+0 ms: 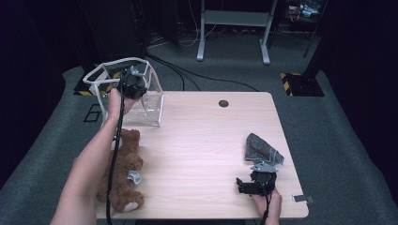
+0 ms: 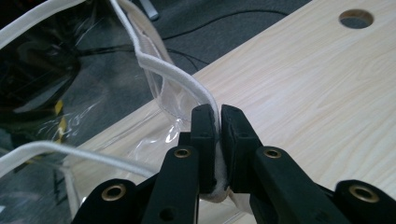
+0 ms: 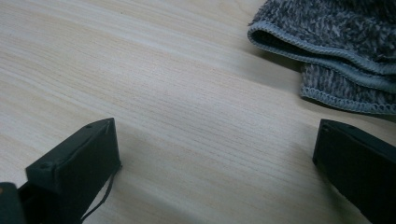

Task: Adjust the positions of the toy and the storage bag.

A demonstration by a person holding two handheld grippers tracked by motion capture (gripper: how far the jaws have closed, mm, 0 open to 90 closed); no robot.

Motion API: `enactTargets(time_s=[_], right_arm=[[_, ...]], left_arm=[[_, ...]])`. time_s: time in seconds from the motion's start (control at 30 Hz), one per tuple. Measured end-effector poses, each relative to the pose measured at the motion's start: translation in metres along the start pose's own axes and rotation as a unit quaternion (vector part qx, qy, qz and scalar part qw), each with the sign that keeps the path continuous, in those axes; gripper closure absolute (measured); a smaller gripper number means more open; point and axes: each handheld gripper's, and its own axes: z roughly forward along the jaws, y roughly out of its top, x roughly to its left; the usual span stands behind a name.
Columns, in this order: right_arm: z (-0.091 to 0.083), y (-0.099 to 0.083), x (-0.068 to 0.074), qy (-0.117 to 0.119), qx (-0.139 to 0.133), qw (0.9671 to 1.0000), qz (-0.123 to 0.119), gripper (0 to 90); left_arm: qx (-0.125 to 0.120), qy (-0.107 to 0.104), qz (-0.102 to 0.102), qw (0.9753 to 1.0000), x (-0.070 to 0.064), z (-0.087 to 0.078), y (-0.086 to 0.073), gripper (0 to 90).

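Observation:
A clear plastic bag with white trim (image 1: 141, 101) stands at the table's back left, its mouth held up. My left gripper (image 1: 133, 84) is shut on the bag's white rim (image 2: 177, 74), which runs up between the jaws of the left gripper (image 2: 217, 116). A brown teddy bear (image 1: 123, 171) lies at the front left beside the person's forearm. A grey folded cloth (image 1: 261, 148) lies at the right; it is the grey cloth (image 3: 336, 51) in the right gripper view. My right gripper (image 1: 256, 183) rests open on the table just in front of that cloth, nothing between its jaws (image 3: 215, 158).
The light wooden table (image 1: 206, 140) has a round cable hole (image 1: 223, 103) near its back edge. A small grey tag (image 1: 302, 198) lies at the front right corner. Cables and a metal stand foot (image 1: 233, 35) are on the carpet beyond.

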Motion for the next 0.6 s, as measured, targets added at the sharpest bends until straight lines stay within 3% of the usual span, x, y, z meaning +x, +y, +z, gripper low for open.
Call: enactTargets(time_s=[0.3, 0.6], right_arm=[[0.0, 0.0, 0.0, -0.001, 0.0, 1.0, 0.0, 0.0], [0.0, 0.0, 0.0, -0.001, 0.0, 1.0, 0.0, 0.0]], left_arm=[[-0.007, -0.017, 0.007, 0.9998, -0.006, -0.001, 0.003, 84.7], [-0.021, -0.044, 0.035, 0.9982, -0.019, -0.002, 0.005, 84.7]])
